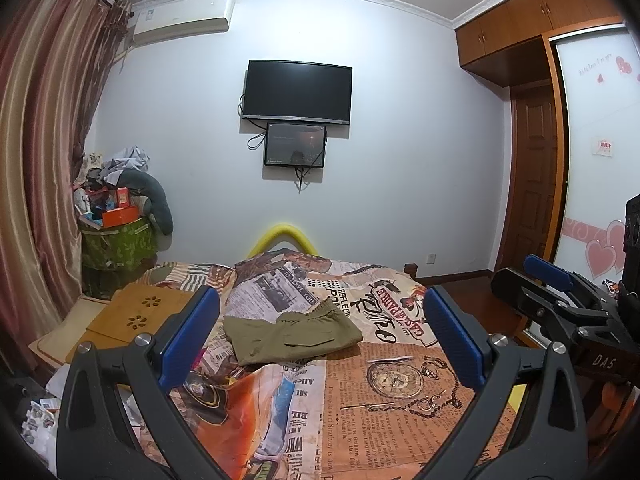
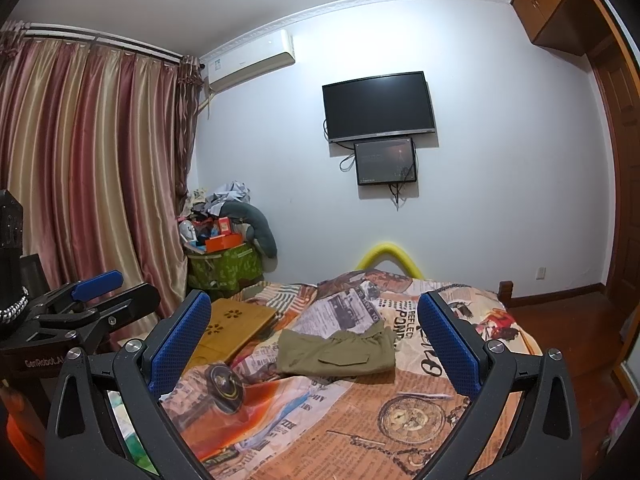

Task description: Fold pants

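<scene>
Olive-green pants lie folded into a compact bundle on the bed, a flap pocket showing on top; in the right wrist view the pants sit at mid-bed. My left gripper is open, held back above the near part of the bed, nothing between its blue pads. My right gripper is open too and holds nothing. Each gripper shows in the other's view: the right gripper at the right edge, the left gripper at the left edge.
The bed carries a newspaper-print cover. A wooden lap tray lies at the bed's left side. A cluttered green basket stands by the striped curtain. A TV hangs on the far wall; a wardrobe stands at right.
</scene>
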The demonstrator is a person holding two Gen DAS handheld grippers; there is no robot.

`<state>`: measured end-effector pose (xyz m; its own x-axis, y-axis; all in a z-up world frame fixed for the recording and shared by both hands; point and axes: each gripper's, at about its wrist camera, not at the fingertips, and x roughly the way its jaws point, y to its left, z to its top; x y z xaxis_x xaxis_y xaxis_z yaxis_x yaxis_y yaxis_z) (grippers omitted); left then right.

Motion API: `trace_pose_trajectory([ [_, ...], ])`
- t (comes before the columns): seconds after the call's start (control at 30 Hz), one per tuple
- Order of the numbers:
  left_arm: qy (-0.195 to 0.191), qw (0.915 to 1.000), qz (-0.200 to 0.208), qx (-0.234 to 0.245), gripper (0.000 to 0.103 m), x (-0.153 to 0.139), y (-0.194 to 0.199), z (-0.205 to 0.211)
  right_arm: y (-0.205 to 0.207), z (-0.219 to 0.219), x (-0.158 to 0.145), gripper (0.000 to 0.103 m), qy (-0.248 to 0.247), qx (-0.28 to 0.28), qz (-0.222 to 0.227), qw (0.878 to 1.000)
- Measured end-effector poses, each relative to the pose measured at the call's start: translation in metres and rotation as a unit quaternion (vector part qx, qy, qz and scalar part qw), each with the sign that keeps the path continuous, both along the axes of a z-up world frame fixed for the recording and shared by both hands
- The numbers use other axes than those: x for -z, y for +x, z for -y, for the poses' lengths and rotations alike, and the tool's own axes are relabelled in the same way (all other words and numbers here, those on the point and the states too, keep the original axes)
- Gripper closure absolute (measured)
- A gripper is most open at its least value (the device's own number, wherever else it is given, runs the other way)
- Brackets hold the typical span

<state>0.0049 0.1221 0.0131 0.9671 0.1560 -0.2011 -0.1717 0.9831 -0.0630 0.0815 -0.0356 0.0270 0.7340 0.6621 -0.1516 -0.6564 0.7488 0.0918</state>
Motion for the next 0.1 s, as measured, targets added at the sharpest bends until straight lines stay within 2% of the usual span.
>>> trace_pose_trajectory([
  [0.1,0.001,1.0000,-0.001,0.000,0.000,0.0004,0.0007,0.0002,0.0001,-0.0004,0.0003,0.000,-0.001,0.001,0.000,1.000],
])
